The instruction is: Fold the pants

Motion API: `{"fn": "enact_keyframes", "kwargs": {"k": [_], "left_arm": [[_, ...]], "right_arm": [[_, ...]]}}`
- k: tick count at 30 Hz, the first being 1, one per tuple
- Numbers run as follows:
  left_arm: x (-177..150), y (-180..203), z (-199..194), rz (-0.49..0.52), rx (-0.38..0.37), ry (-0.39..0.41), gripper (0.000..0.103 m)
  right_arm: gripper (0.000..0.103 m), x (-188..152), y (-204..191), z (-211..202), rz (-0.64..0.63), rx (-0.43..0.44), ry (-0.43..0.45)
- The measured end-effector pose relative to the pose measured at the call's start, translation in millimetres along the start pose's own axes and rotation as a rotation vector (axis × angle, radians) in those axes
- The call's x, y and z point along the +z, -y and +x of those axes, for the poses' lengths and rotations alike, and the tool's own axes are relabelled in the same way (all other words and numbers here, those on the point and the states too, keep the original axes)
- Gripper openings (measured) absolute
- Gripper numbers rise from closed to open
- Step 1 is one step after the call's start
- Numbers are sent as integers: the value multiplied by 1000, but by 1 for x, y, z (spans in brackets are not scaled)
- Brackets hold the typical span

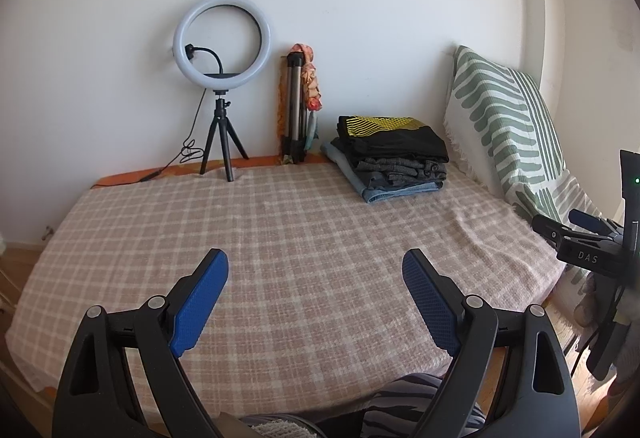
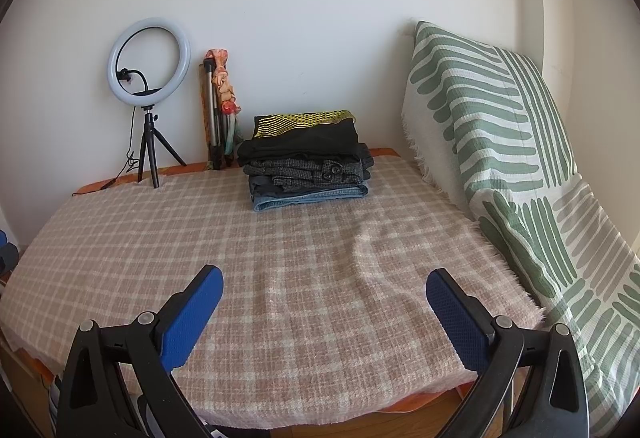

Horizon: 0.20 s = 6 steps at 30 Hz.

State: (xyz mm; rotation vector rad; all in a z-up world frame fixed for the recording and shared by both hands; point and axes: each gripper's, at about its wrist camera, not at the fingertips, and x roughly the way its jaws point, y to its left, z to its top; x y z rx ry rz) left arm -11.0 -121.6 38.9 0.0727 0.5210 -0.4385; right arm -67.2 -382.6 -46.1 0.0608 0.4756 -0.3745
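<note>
Pants are not between either tool: the left tool (image 1: 315,270) and right tool (image 2: 324,286) both hang with fingers spread wide over the bare checked blanket (image 2: 300,258) on the bed. Folded pants sit in a stack (image 2: 306,165) at the far edge, near the wall. They look soft and limp, best pinched at the waistband. Only the left view shows striped cloth (image 1: 404,394) below the bed's near edge, possibly the next pair.
</note>
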Motion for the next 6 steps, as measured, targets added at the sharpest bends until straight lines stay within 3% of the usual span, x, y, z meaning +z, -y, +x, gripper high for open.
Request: {"fn": "enact_keyframes", "kwargs": {"k": [6], "left_arm": [[-1,-4,0,-8,3,7,89]], "right_arm": [[103,-1,-1,2,-1,1,-4]]}}
